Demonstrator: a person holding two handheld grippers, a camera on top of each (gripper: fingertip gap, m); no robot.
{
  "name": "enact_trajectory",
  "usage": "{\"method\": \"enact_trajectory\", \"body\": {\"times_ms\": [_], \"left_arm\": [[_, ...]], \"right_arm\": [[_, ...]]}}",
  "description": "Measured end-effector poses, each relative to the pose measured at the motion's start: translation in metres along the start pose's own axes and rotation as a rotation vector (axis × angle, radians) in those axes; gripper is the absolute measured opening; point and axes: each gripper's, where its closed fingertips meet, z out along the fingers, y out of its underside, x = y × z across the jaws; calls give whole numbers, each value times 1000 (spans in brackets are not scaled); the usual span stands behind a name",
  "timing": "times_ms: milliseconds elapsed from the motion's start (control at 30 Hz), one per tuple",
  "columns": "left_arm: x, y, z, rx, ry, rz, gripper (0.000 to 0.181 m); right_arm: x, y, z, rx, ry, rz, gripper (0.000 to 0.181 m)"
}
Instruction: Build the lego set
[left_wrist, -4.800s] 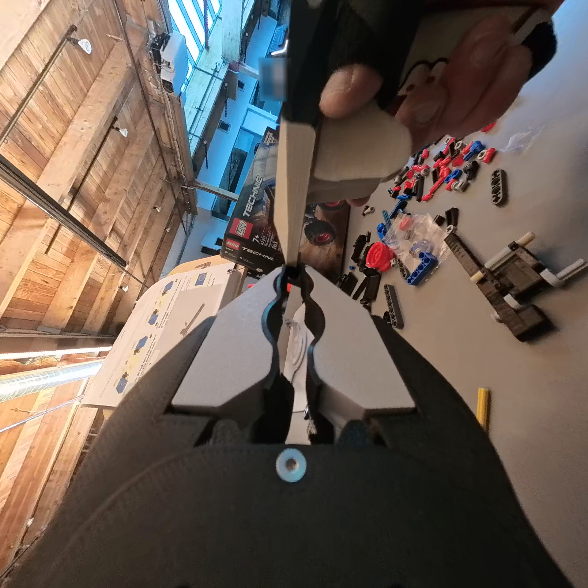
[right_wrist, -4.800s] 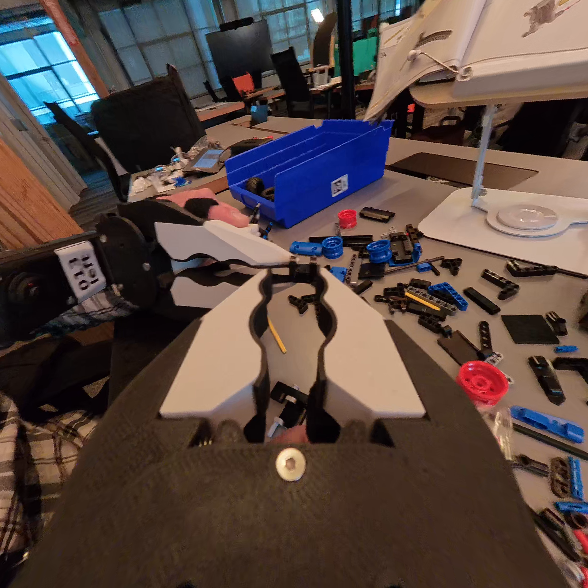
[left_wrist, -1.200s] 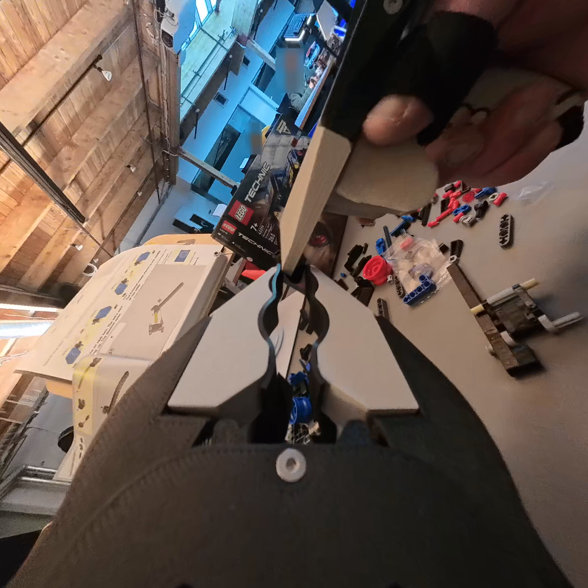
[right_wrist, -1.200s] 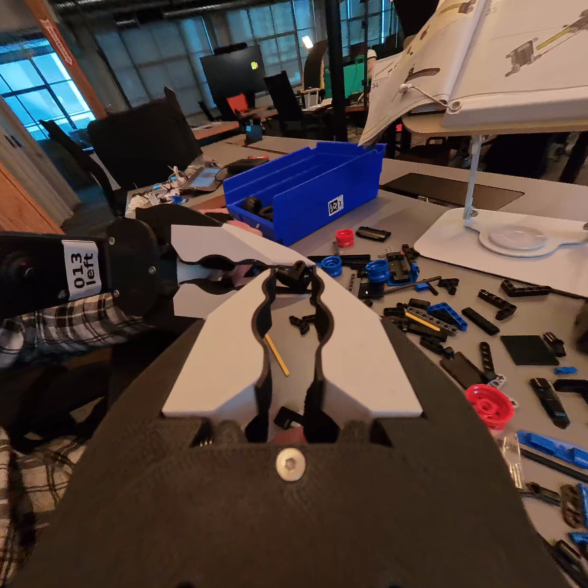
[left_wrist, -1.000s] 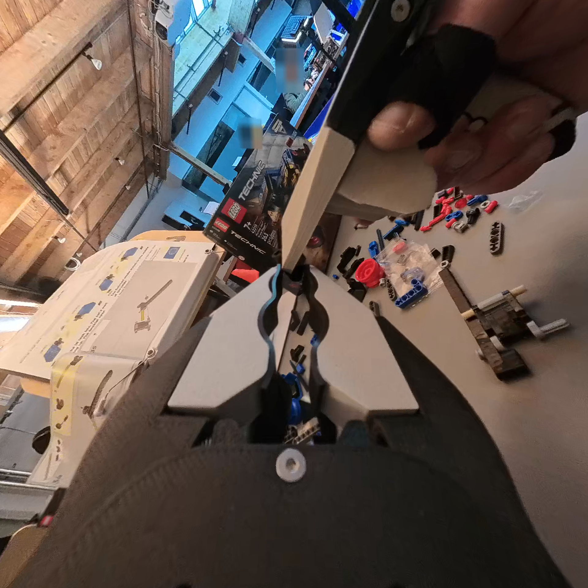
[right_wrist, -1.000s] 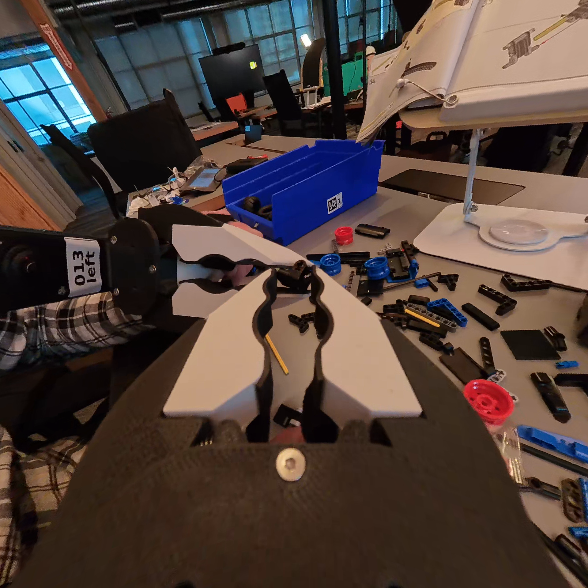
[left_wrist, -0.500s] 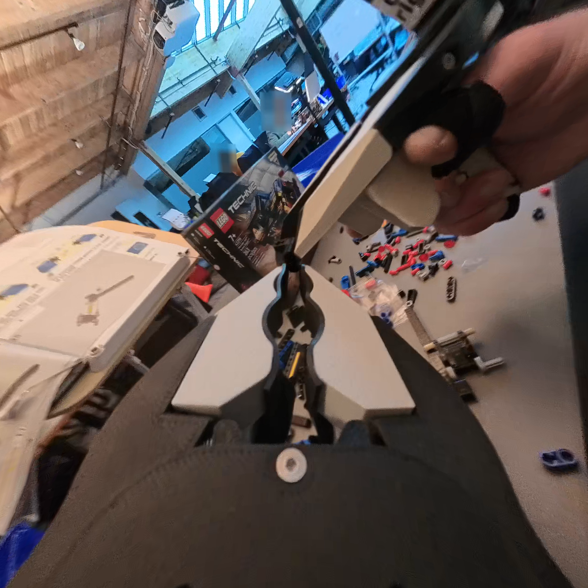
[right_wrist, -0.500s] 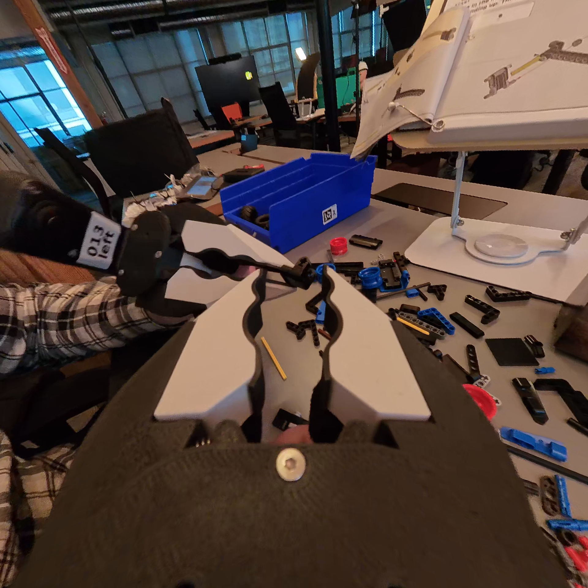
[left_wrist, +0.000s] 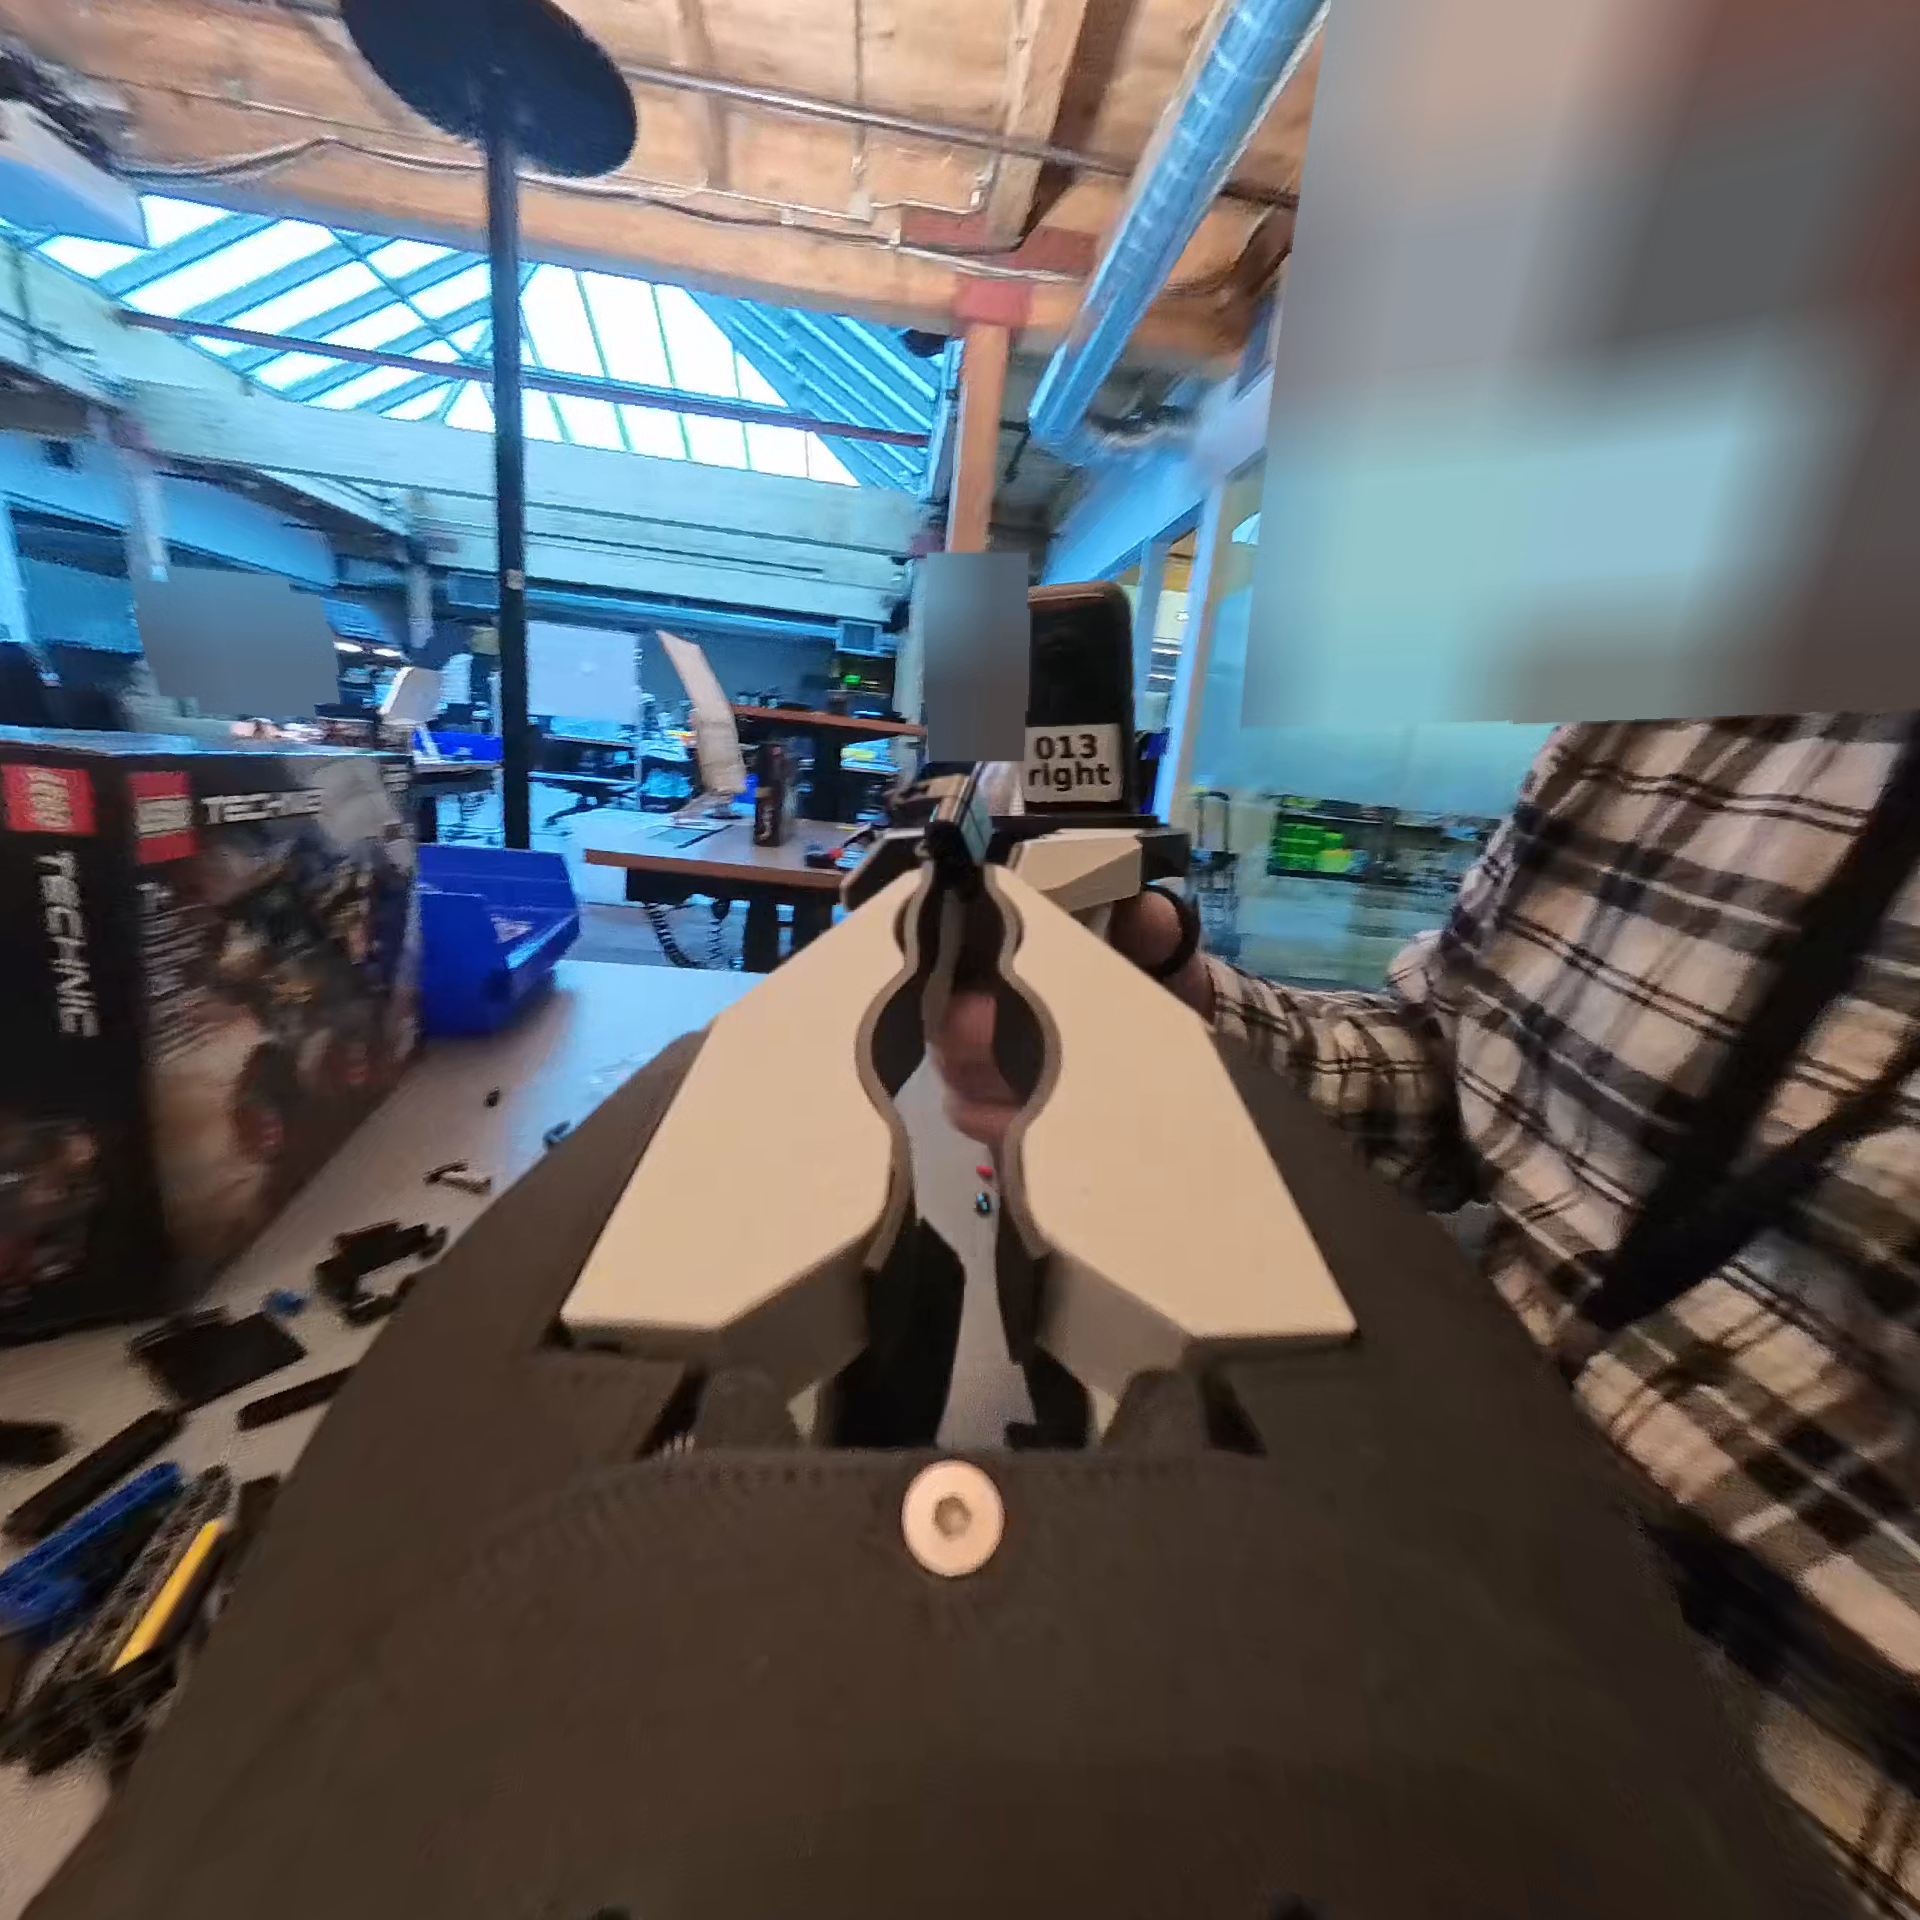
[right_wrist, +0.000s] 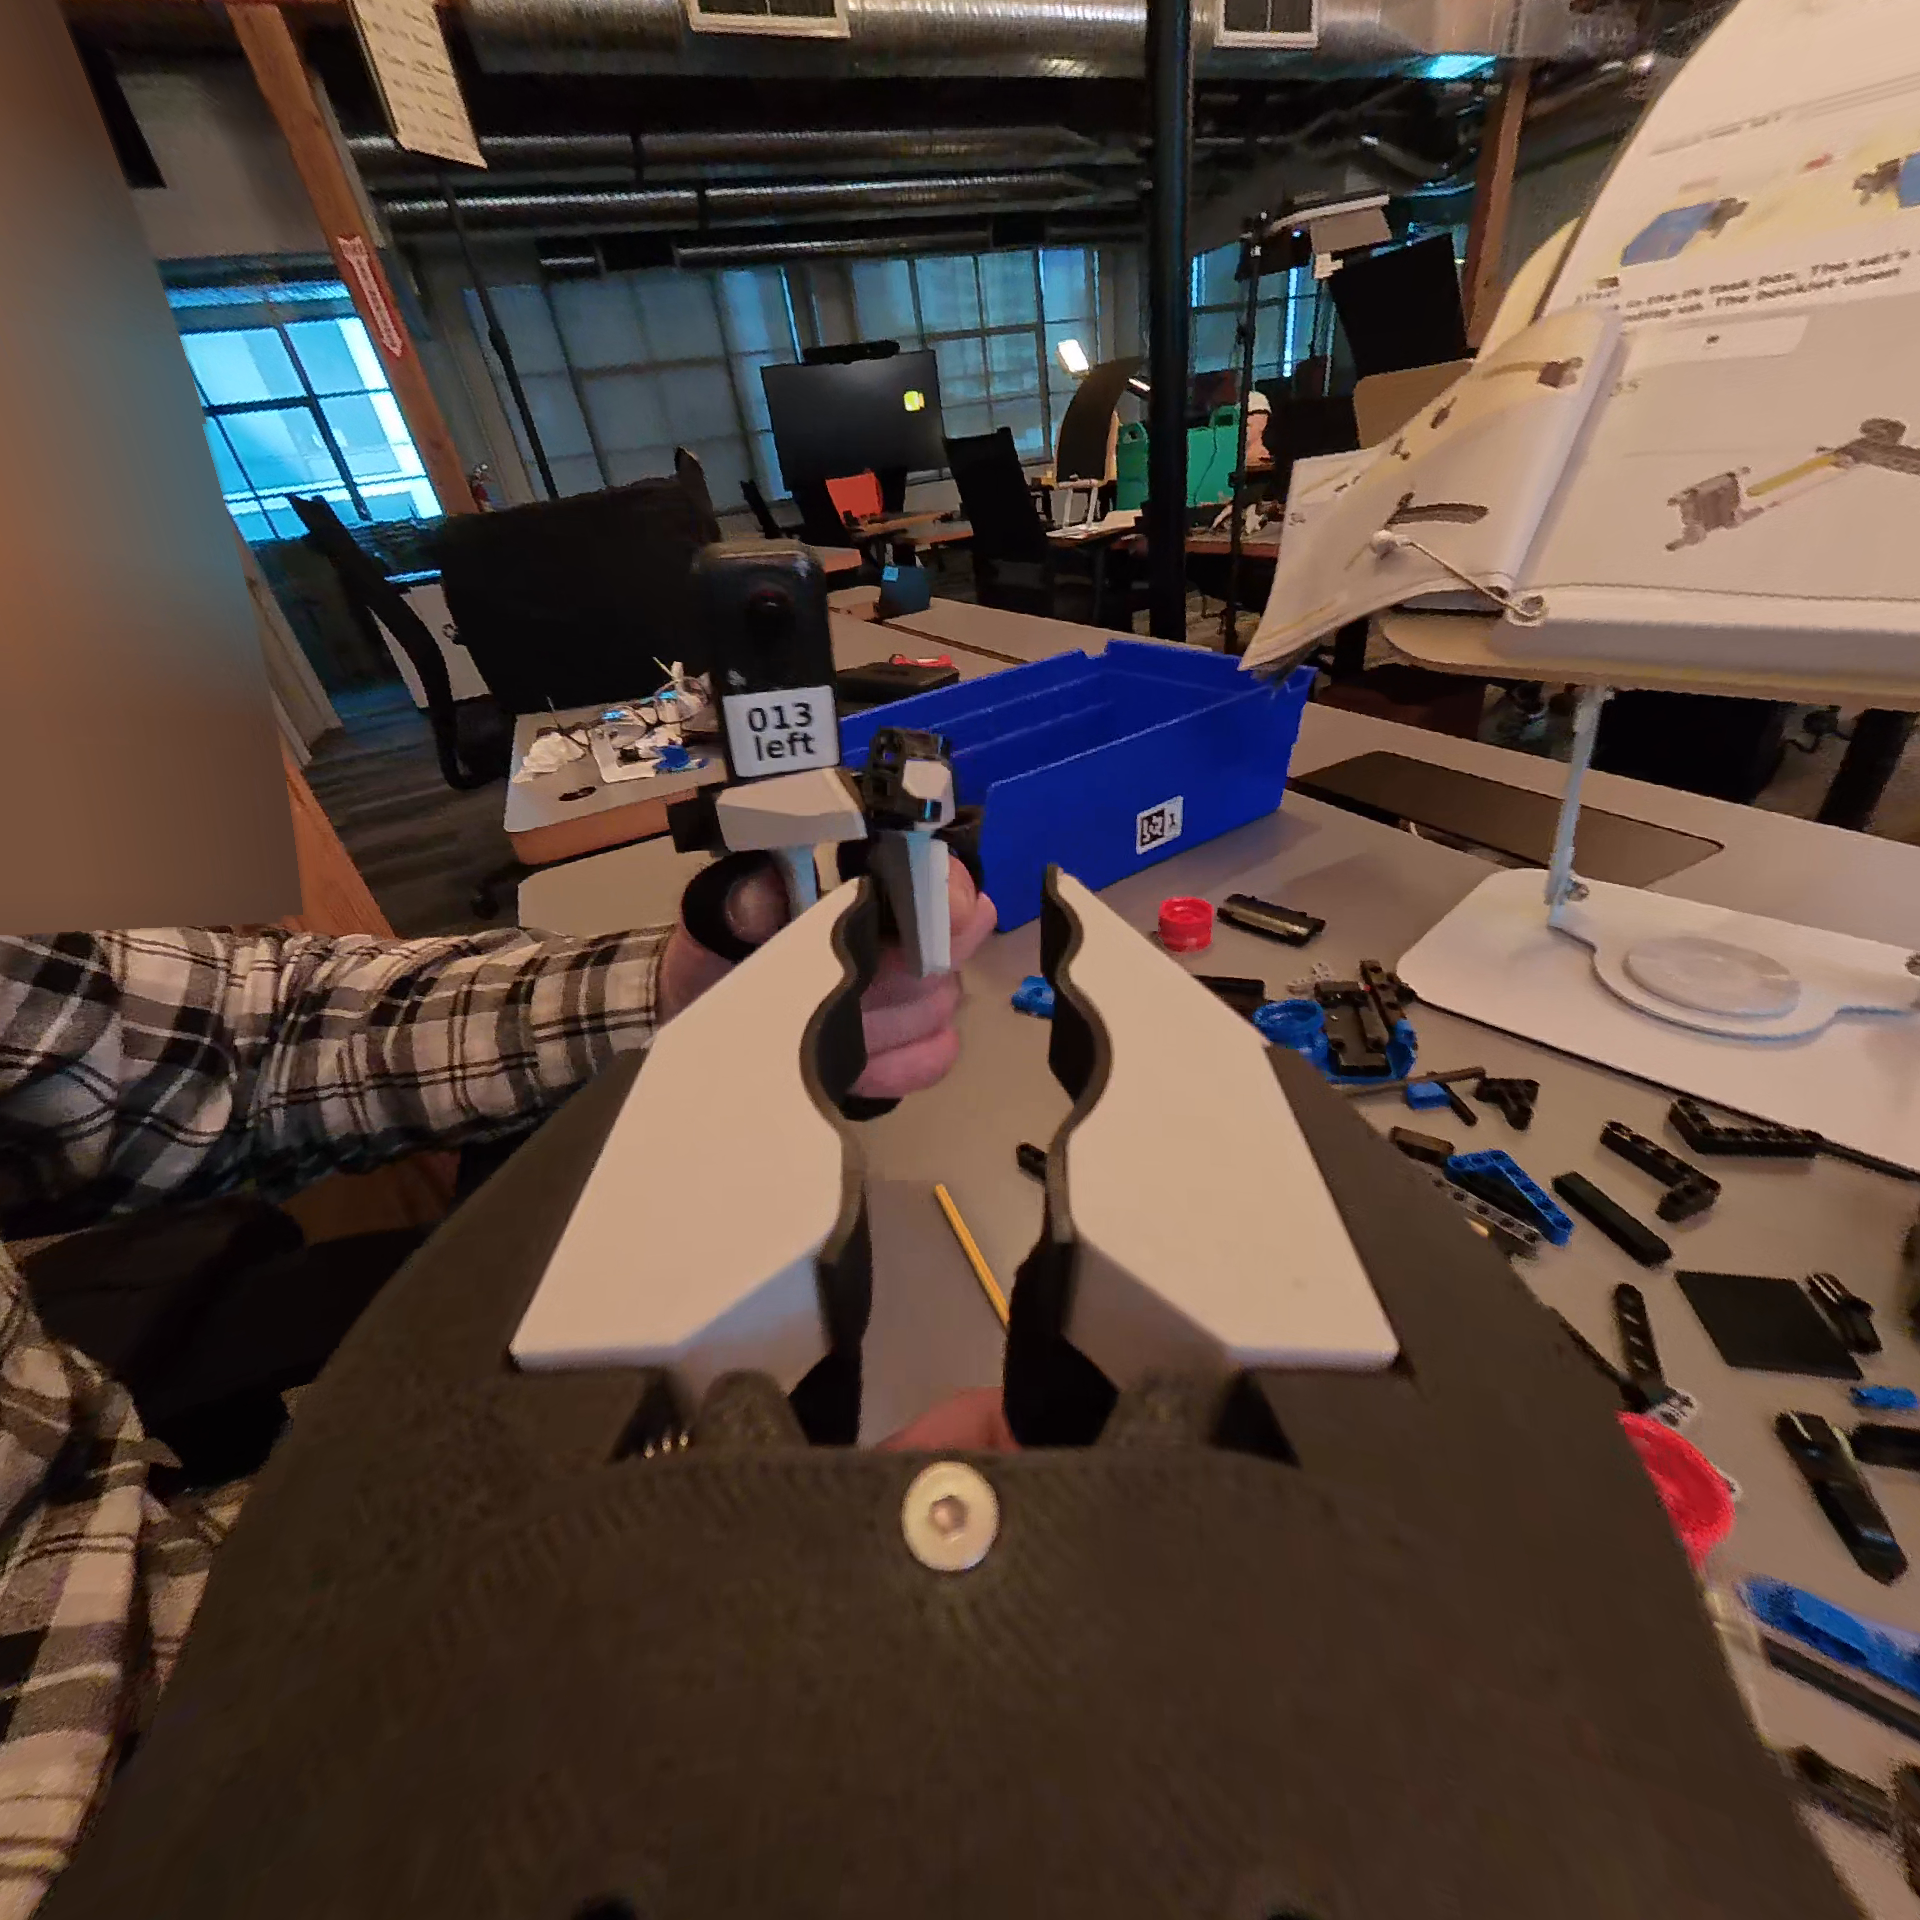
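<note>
Small black plastic lego connector (right_wrist: 902, 774), long axis roughly upright, pinched at tips of closed left gripper (left_wrist: 951, 868), right gripper (right_wrist: 951, 904) spread, empty, smooth grey-white fingers (right_wrist: 1174, 1122).

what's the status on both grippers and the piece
Left gripper shut on small black lego piece, held up. Right gripper open, empty. Nothing between them.

The small black Lego piece (left_wrist: 951, 844) at the left claw (left_wrist: 954, 868) tips is mostly hidden between them, its shape unclear. Loose Lego pieces (left_wrist: 125, 1558) at the left wrist view's lower left are smeared by blur. The set's box (left_wrist: 187, 997) (left edge) and the instruction booklet (right_wrist: 1704, 488) (right edge) are cut off.
</note>
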Motion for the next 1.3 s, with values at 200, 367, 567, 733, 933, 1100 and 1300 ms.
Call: {"method": "enact_trajectory", "body": {"times_ms": [200,367,567,733,933,1100,1300], "left_arm": [[11,2,-1,11,78,-45,5],[11,1,-3,34,116,-99,5],[15,-1,-5,50,152,-130,5],[21,1,-4,36,170,-114,5],[24,6,-2,8,176,-90,5],[19,22,7,-82,119,-41,5],[24,54,21,-250,86,45,0]], "right_arm": [[-16,-5,9,18,-38,-26,27],[-22,-6,12,13,-3,-107,17],[-25,-9,12,-13,92,-279,19],[-31,-15,10,0,107,-311,18],[-31,-13,6,-5,116,-329,13],[-27,-6,-5,-13,75,-210,20],[-24,2,-25,27,26,-31,23]]}}
